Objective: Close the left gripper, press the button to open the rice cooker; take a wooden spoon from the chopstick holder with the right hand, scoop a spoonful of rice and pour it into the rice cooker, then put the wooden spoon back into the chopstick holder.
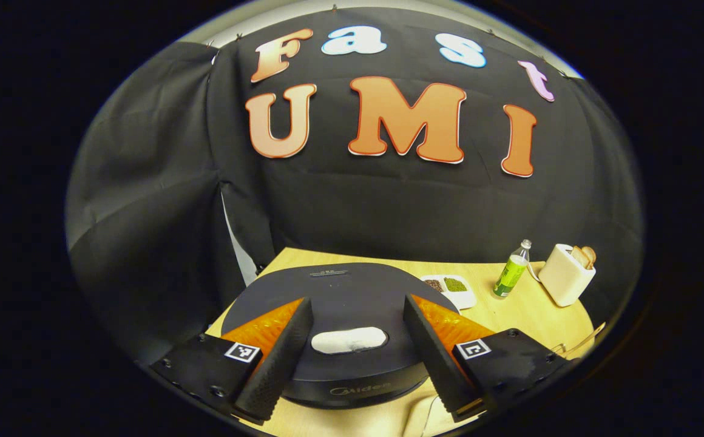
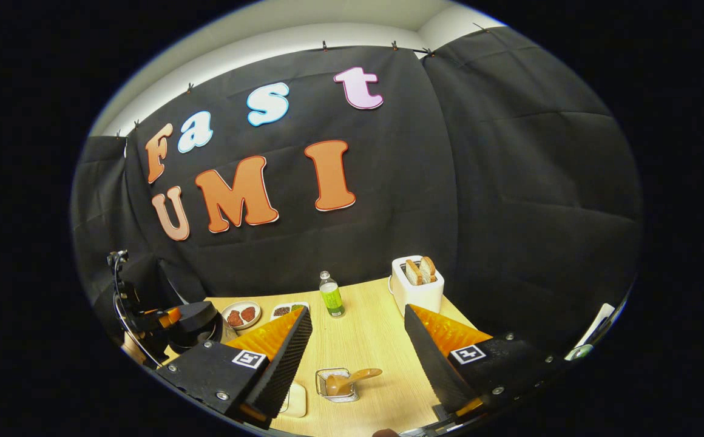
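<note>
Right now the left gripper (image 1: 352,364) is hovering over the dark round rice cooker (image 1: 340,315) with its jaws standing wide, 1 finger on each side of the pale oblong button (image 1: 349,340) set in the closed lid. The cooker is sitting on the light wooden table (image 1: 528,309), near its left end. In the right gripper view, the right gripper (image 2: 358,364) is hanging above the table with its jaws wide too, holding nothing. Between and just beyond its fingers a small wire-mesh chopstick holder (image 2: 337,388) is standing on the table, and the brown wooden spoon (image 2: 352,379) is lying tilted in it, bowl down and handle pointing right.

The first step looks not yet done: the jaws are open and the lid is shut. Pressing like this is risky, since the open fingers would straddle the button and meet only the lid, so the cooker would stay shut. Even with the jaws closed, an off-centre push could slide off the button.

Later, the spoon's sloping handle may slip from a shallow pinch, and the light holder could tip or drag along as the spoon is lifted. A green plastic bottle (image 2: 331,295), a white toaster with bread slices (image 2: 417,284) and 2 small dishes of food (image 2: 241,315) are standing farther back, well apart from the holder. Where the rice is, I cannot tell.
</note>
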The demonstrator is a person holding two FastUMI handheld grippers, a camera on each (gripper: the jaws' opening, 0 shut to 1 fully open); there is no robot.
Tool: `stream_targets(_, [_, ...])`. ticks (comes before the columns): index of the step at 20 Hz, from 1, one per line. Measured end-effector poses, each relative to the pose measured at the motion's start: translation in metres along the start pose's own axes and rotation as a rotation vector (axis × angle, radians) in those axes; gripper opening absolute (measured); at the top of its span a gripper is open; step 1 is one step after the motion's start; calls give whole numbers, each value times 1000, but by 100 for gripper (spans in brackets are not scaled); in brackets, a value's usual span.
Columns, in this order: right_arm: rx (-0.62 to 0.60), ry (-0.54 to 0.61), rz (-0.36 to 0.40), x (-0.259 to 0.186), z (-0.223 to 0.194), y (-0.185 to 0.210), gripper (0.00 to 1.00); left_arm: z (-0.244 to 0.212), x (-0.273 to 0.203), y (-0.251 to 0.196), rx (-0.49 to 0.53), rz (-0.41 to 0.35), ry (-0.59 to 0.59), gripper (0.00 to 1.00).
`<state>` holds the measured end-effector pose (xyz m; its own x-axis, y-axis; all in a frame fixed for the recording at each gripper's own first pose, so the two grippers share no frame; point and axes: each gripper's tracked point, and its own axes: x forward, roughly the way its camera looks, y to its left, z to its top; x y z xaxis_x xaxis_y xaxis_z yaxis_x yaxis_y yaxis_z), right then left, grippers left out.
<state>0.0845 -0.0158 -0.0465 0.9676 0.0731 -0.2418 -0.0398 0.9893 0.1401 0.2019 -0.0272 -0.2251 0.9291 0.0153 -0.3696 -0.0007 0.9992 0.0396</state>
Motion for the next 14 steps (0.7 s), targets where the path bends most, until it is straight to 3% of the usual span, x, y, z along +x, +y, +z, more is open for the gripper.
stream_targets(1, [-2, 2, 2, -1, -1, 0, 95, -7, -2, -1, -8, 5, -4, 100])
stream_targets(3, [-11, 8, 0, -1, -4, -3, 95, -21, -1, -1, 15, 16, -10, 95])
stream_targets(4, [-16, 11, 0, -1, -5, -4, 95, -25, 0, -2, 29, 19, -17, 100])
stream_targets(5, [-17, 15, -3, -2, -6, -6, 95, -28, -1, -2, 31, 22, -27, 94])
stream_targets(6, [-16, 18, -4, -2, -7, -8, 95, -31, 1, -2, 23, 25, -32, 100])
stream_targets(8, [-7, 23, -2, -2, -8, -8, 95, -36, 0, -2, 24, 27, -35, 94])
stream_targets(10, [-7, 27, -2, -1, -9, -10, 95, -46, 2, -4, 32, 28, -20, 100])
stream_targets(14, [-12, 34, -1, 2, -10, -9, 95, -57, 3, -3, 22, 35, -6, 99])
